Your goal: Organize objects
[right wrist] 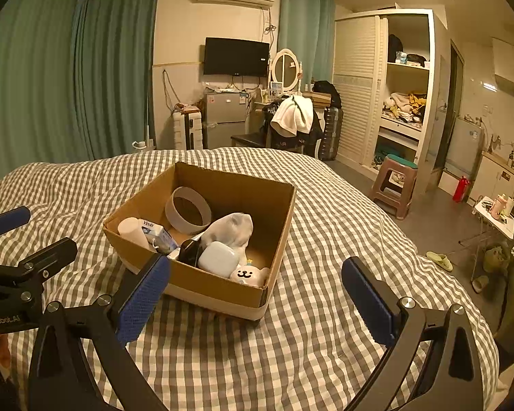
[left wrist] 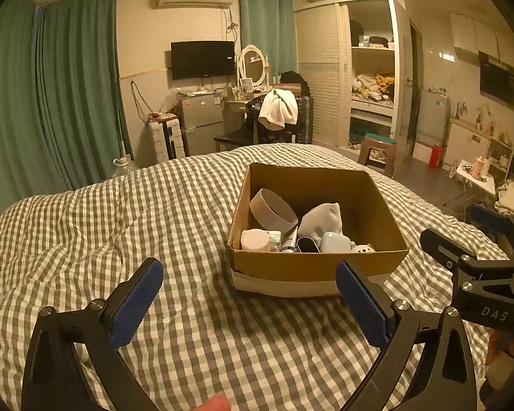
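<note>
The checkered bed (left wrist: 154, 205) carries an open cardboard box (left wrist: 311, 267) holding a tape ring (left wrist: 272, 210), sock (left wrist: 322, 219) and pale case (right wrist: 218, 259). The left gripper (left wrist: 250, 294) and right gripper (right wrist: 257, 291) hover near the box, fingers spread apart and empty.

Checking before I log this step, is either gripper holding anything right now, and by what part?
Nothing is held: the left gripper and right gripper are open and empty.

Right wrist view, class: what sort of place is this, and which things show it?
Probably a small studio bedroom: a bed with a checked cover, an open wardrobe holding clothes, and a dressing-table mirror.
</note>
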The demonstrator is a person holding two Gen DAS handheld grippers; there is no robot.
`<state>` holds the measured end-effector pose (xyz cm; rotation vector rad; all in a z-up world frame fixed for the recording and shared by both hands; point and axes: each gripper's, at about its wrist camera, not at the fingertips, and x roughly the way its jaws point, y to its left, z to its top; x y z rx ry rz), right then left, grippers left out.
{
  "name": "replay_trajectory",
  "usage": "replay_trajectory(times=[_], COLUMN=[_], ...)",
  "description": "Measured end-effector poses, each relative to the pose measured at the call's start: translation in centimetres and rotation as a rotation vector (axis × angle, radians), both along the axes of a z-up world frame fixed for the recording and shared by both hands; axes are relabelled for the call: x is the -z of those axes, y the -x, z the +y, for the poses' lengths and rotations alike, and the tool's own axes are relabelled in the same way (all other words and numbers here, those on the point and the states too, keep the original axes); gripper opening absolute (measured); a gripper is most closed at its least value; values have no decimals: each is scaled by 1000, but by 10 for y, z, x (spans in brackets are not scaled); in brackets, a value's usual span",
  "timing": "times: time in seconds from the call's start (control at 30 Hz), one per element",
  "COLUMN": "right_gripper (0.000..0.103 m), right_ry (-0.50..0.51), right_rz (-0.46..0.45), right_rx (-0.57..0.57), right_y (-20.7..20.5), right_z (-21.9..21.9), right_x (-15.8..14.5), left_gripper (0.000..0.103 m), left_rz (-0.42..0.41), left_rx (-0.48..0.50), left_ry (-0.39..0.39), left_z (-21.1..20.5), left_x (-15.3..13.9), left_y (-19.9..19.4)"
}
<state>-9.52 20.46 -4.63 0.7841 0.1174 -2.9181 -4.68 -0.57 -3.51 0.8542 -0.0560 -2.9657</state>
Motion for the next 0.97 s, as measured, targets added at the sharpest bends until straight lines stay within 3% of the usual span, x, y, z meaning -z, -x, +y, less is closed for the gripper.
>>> replay_trajectory(times=[0.97], right_gripper=[101], right_ry=[-3], right_rz=[-5], right_rx=[-4], right_y=[2], right_z=[-3], right_x=[4], left_gripper=[103], left_rz=[-7], left_rx=[-4], left_ry=[-5], left_z=[-5], left_x=[4], left_y=[2])
